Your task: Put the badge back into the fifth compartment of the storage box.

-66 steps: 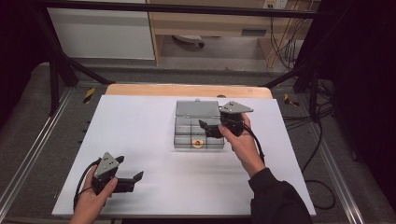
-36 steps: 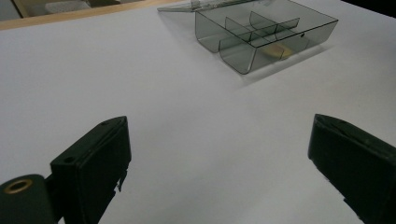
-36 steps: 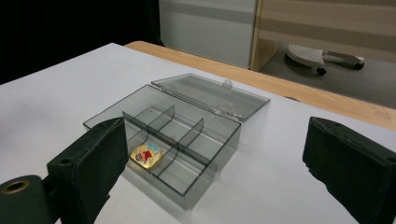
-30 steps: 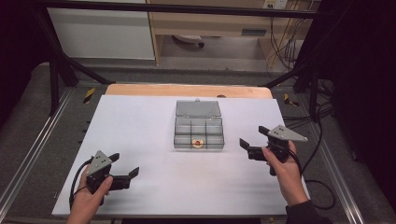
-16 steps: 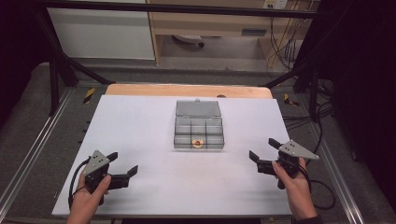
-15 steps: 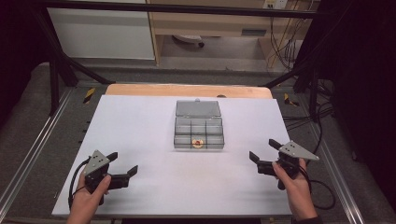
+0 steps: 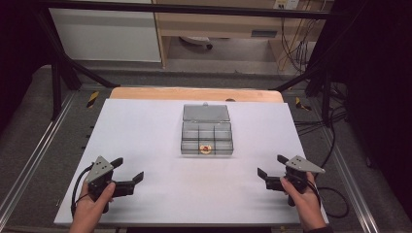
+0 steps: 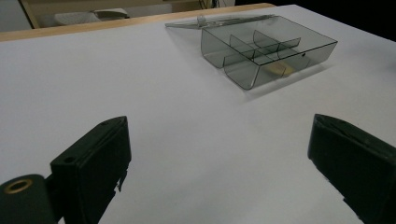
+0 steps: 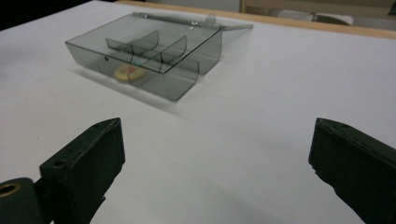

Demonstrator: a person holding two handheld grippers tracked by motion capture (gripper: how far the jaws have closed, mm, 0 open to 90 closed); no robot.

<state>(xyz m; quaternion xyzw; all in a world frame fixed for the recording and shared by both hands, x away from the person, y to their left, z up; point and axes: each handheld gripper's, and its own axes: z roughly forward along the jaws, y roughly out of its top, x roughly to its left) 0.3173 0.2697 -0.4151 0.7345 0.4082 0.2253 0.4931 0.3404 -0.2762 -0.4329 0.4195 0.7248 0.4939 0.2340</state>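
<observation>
High view, catalogue of the scene, largest item first.

1. Surface [image 7: 145,145]: a broad white sheet, matt and smooth, taking up the middle of the frame; a strip of pale wood shows along its far edge, upper centre.

2. Compartment box [image 7: 207,136]: smoky translucent plastic, rectangular, just above the middle of the frame. Thin curved dividers part it into small cells. Its hinged lid [image 7: 206,112] lies flat, folded back toward the top of the frame.

3. Left claw [image 7: 130,171]: lower left of the frame, black blocky jaws under a grey three-cornered plate, released, nothing between the jaws. It sits well apart from the box.

4. Right claw [image 7: 272,166]: lower right of the frame, same make. Its jaws have just been opening and stand wide with nothing between them; also well apart from the box.

5. Small round piece [image 7: 205,149]: yellowish disc with a red mark, lying in a near-row cell of the box, middle of the frame.

Progress, as judged: the piece appears already placed, and both claws are empty and clear of the box. What seems left is closing the lid, which is still open.
</observation>
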